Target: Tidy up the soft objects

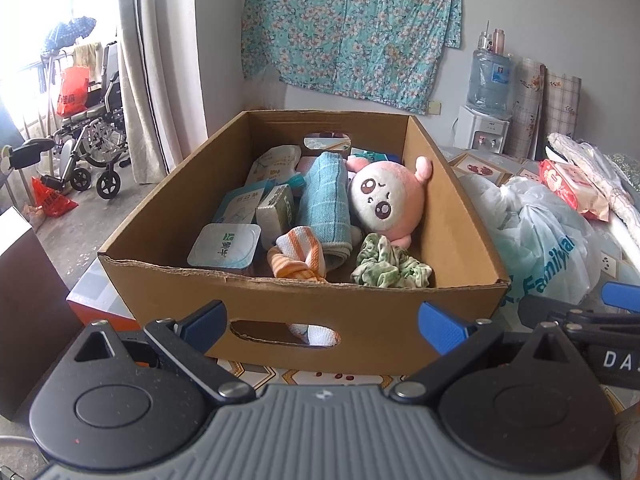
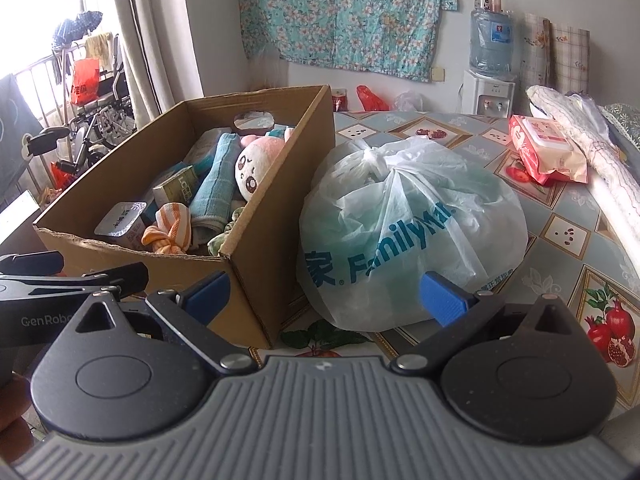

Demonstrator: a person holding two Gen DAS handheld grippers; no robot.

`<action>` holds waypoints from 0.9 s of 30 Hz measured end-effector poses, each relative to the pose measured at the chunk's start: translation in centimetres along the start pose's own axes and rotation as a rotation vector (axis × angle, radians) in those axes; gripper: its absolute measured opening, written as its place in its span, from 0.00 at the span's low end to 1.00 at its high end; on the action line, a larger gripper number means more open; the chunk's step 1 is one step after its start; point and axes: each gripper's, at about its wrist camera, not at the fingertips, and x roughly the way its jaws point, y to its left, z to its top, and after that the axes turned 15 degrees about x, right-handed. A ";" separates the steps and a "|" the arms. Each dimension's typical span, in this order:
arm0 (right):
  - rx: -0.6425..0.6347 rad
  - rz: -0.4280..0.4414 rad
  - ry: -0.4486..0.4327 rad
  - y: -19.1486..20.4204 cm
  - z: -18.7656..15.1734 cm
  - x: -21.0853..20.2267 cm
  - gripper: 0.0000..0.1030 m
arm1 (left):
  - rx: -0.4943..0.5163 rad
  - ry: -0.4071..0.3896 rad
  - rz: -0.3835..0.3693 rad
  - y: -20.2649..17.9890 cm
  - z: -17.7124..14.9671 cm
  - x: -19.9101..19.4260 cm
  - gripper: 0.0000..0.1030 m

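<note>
Plush toy (image 1: 387, 200) in cardboard box (image 1: 360, 312) (both jaws spread)

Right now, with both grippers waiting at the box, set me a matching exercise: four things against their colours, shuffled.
Things:
1. plush toy
2. rolled towel
3. scrunchie
4. knotted cloth

Colours:
A. green and white
B. orange and white
C. pink and white
D. light blue

Pairs: 1-C, 2-D, 3-A, 4-B

Both grippers hang level, side by side: the left gripper (image 1: 324, 326) and the right gripper (image 2: 326, 298) each with fingers spread wide, holding nothing.
</note>
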 end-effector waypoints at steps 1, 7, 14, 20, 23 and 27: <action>-0.001 0.000 -0.001 0.0 0.0 0.0 0.99 | 0.000 0.000 0.002 0.0 0.0 0.0 0.99; -0.021 -0.008 -0.016 0.4 0.2 -0.2 0.99 | -0.004 -0.003 0.004 0.0 0.1 -0.2 0.99; -0.024 -0.007 -0.012 0.5 0.2 -0.4 0.99 | -0.004 -0.001 0.006 0.1 0.1 -0.2 0.99; -0.022 -0.004 -0.005 0.4 0.1 -0.3 0.99 | -0.006 0.001 0.006 0.1 0.1 -0.3 0.99; -0.021 -0.001 0.002 0.3 0.1 -0.2 0.99 | -0.008 0.005 0.010 -0.1 -0.1 -0.5 0.99; -0.025 -0.003 0.001 0.4 0.1 -0.2 0.99 | -0.012 0.008 0.012 -0.2 -0.2 -0.6 0.99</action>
